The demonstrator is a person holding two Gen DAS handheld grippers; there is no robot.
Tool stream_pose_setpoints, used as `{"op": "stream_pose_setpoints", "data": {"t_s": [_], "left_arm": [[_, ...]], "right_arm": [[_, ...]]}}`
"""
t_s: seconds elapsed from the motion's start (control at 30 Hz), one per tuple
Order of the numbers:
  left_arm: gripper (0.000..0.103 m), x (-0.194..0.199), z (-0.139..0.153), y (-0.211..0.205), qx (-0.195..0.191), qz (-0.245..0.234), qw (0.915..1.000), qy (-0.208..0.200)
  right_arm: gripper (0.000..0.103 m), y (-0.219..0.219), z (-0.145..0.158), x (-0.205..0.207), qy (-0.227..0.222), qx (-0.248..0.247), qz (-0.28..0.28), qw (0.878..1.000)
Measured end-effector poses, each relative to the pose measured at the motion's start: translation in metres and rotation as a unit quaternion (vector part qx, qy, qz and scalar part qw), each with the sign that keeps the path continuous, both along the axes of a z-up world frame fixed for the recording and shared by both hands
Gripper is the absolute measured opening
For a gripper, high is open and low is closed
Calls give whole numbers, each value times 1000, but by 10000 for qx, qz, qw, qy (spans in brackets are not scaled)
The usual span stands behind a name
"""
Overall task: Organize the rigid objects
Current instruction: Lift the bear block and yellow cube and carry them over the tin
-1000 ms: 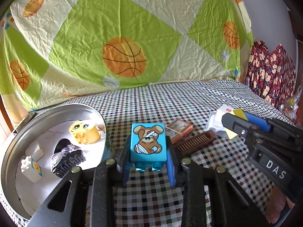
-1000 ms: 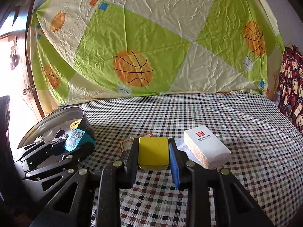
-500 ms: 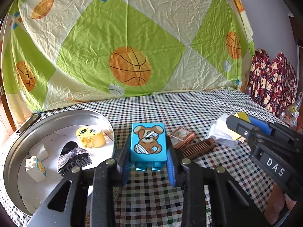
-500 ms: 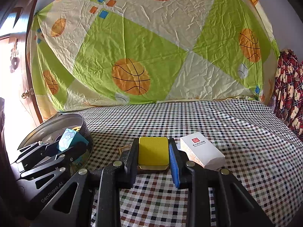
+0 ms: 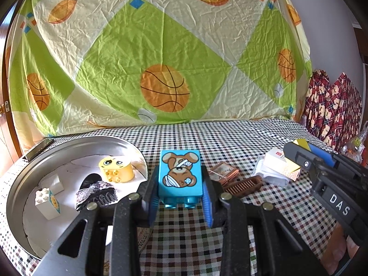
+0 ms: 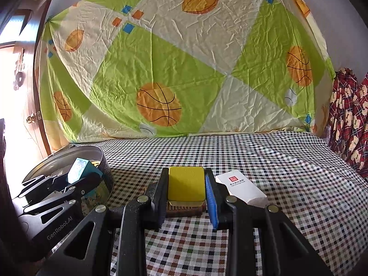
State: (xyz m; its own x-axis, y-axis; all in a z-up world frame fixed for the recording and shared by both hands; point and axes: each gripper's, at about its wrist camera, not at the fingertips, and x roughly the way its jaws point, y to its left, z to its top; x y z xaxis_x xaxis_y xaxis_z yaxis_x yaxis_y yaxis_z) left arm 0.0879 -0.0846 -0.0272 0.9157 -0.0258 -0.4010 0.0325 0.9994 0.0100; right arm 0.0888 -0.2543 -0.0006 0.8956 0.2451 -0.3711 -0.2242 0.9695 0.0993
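Note:
My left gripper is shut on a blue toy block with a bandaged bear picture, held just right of the round metal tin. The tin holds a yellow face block, a white block and a black hair claw. My right gripper is shut on a flat yellow block, held above a brown comb. The left gripper with its blue block shows at the tin in the right wrist view.
On the checked cloth lie a small framed picture, the brown comb and a white box. A basketball-print sheet hangs behind. Red patterned fabric is at far right. A wooden door is at left.
Both grippers have risen and tilted up a little, each still holding its block. The tin and the table objects have shifted lower and further away in both views.

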Motion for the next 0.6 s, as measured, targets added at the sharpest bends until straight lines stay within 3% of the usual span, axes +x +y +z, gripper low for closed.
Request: {"op": "stream_pose_setpoints", "data": {"t_s": [0.6], "left_arm": [[30, -15, 6, 5, -72, 114, 9990, -436]], "right_arm": [[31, -4, 5, -12, -348, 101, -78, 9993]]}}
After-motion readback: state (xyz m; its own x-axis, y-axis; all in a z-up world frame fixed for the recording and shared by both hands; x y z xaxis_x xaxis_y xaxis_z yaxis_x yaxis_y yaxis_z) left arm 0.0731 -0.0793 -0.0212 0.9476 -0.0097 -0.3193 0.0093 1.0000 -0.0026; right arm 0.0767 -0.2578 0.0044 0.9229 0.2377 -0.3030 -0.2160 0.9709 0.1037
